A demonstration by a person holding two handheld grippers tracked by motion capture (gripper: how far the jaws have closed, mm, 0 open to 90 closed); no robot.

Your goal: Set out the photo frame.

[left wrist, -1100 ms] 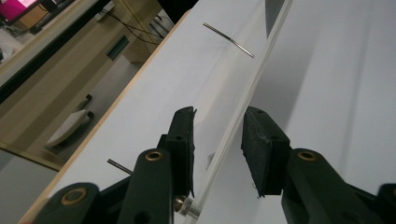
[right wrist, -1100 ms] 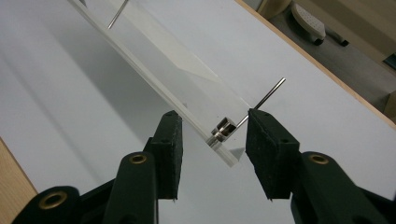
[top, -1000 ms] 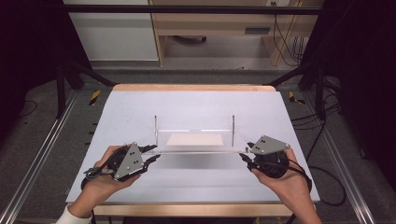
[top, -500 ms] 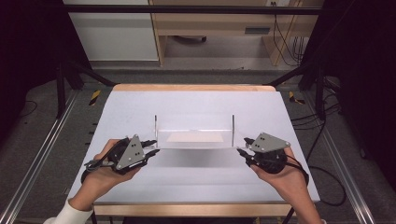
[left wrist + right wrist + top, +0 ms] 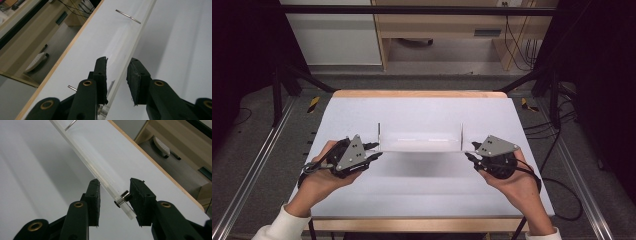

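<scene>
- While flanking the clear acrylic strip (image 5: 420,145) from both ends, sitting with left gripper (image 5: 373,151) at its left end and right gripper (image 5: 470,156) at its right end.
- Lying mid-table, long axis running left to right across the white table (image 5: 422,195), two thin metal pins (image 5: 378,136) standing up at its ends.
- Straddling the strip's edge in the left gripper view: jaws parted, strip (image 5: 125,67) running away between the pads, no pad contact visible.
- Straddling the other end in the right gripper view: jaws parted too, strip end (image 5: 110,187) between them, small metal stud (image 5: 123,198) through it, lying just beside the right-hand pad; touching or not, cannot tell.
- Judging both hands about equally near, each strip end already inside its jaw gap, so closing in place looks like the next call.
- Judging risk: thin, slick edge, likely slipping or tilting if one side closes first.
- Resting on a flat, bare white surface with a wooden far edge (image 5: 419,93).
- Backing onto a dark room: wooden bench (image 5: 447,30), cables, floor rails (image 5: 247,175) alongside.
</scene>
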